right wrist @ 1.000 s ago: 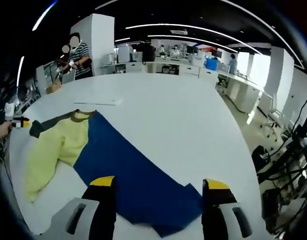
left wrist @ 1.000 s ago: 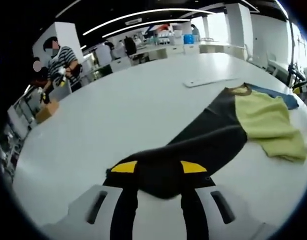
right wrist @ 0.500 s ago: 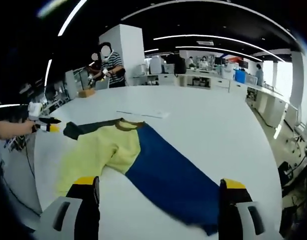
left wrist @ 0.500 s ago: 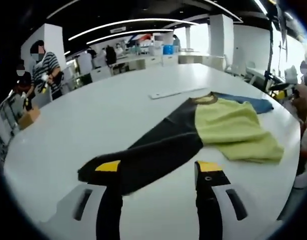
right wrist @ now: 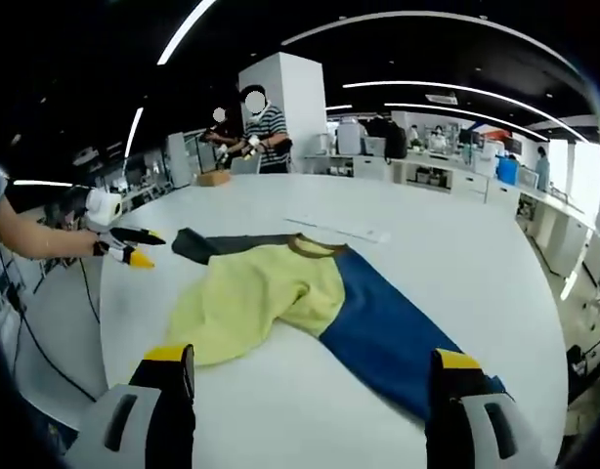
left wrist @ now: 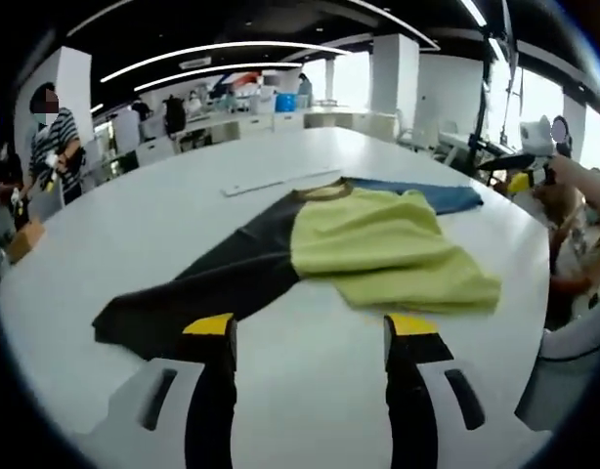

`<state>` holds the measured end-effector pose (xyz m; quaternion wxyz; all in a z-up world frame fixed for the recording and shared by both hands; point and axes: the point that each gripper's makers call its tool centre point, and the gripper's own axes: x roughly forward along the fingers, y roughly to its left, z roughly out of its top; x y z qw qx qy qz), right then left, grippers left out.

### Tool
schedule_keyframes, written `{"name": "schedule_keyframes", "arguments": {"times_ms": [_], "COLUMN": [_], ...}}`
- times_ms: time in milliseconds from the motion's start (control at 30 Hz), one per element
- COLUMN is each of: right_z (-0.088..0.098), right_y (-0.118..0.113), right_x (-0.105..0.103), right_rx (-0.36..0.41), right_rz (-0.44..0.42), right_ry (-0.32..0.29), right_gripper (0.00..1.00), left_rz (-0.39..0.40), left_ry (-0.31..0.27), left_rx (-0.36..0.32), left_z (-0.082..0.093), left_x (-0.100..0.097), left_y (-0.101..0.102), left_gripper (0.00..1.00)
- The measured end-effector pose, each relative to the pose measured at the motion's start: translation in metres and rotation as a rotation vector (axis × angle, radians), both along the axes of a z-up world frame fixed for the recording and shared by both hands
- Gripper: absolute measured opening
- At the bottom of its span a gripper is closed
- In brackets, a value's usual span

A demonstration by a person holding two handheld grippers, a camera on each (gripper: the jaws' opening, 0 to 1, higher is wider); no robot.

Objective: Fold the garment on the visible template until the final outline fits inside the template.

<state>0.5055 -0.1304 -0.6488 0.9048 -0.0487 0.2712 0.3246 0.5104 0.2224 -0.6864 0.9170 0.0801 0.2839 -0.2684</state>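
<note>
Currently the garment (left wrist: 378,244) lies spread flat on the white tabletop (left wrist: 183,195): yellow-green body in the middle, black sleeve (left wrist: 197,288) stretched toward the left tongs (left wrist: 310,337), blue sleeve (right wrist: 388,327) running toward the right tongs (right wrist: 310,366). Brown collar (right wrist: 315,244) faces a thin white strip (right wrist: 339,230) lying just beyond it on the tabletop; can't tell whether that belongs to the template, no clear outline visible.

Both tongs are wide apart and hold nothing. Left hovers just short of the black cuff; right sits with the blue cuff beside its right jaw.

Looks like folding has yet to start, sleeves fully out. Next move probably: close each pair on its own cuff and bring the sleeves in over the yellow body, keeping the cloth flat.

Background: a person in a striped shirt (right wrist: 266,132) at a far bench.
</note>
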Motion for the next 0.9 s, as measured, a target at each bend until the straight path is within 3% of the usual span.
{"name": "schedule_keyframes", "arguments": {"times_ms": [167, 500, 800, 900], "right_z": [-0.002, -0.003, -0.011, -0.012], "right_y": [0.014, 0.033, 0.046, 0.046], "right_x": [-0.017, -0.041, -0.054, -0.056], "right_rx": [-0.003, -0.008, -0.011, -0.012], "right_rz": [0.043, 0.099, 0.146, 0.146], "right_ry": [-0.004, -0.026, -0.019, -0.017], "right_gripper": [0.99, 0.99, 0.99, 0.99], "left_rz": [-0.037, -0.112, -0.108, -0.160], "left_ry": [0.012, 0.004, 0.022, 0.015], "left_rx": [-0.087, -0.110, -0.205, -0.178], "left_z": [0.004, 0.004, 0.002, 0.000], "left_x": [-0.017, -0.043, -0.050, -0.056], "left_y": [-0.035, -0.084, -0.121, -0.138], "left_gripper": [0.55, 0.47, 0.41, 0.39]}}
